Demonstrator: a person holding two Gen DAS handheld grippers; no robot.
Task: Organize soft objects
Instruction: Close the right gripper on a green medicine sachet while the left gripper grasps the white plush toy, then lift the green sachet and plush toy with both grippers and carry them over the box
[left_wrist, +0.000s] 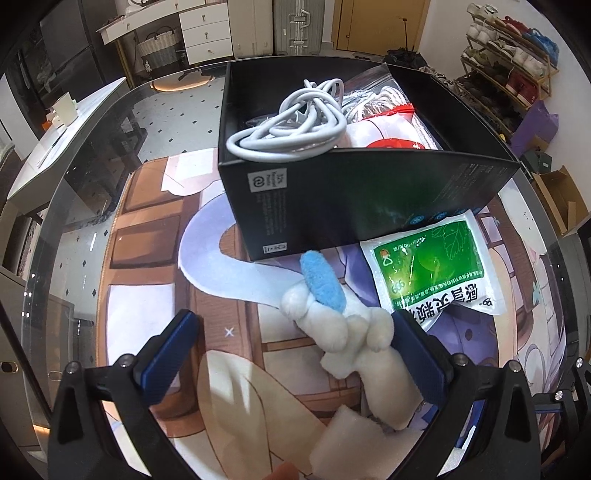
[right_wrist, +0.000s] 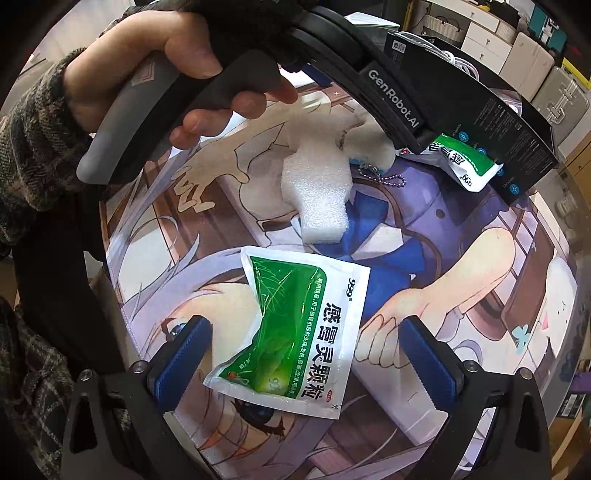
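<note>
Left gripper (left_wrist: 295, 354) spread wide over the printed mat (left_wrist: 155, 206), white plush toy (left_wrist: 343, 325) lying between the pads against the right one, unpinched; soft, light, best taken across the body (blue tuft too flimsy). Right gripper (right_wrist: 306, 362) likewise fully spread above green sachet (right_wrist: 295, 325), flat on the mat beside foam block (right_wrist: 317, 192); slick, crinkly, best pinched at the sealed edge. Black box (left_wrist: 332, 192) beyond, holding cable coil (left_wrist: 295, 125).

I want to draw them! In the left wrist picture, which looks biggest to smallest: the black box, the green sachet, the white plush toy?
1. black box, clearly the biggest.
2. and 3. green sachet and white plush toy: they look about alike, and the toy lies nearer the camera, so I won't rank them.
</note>
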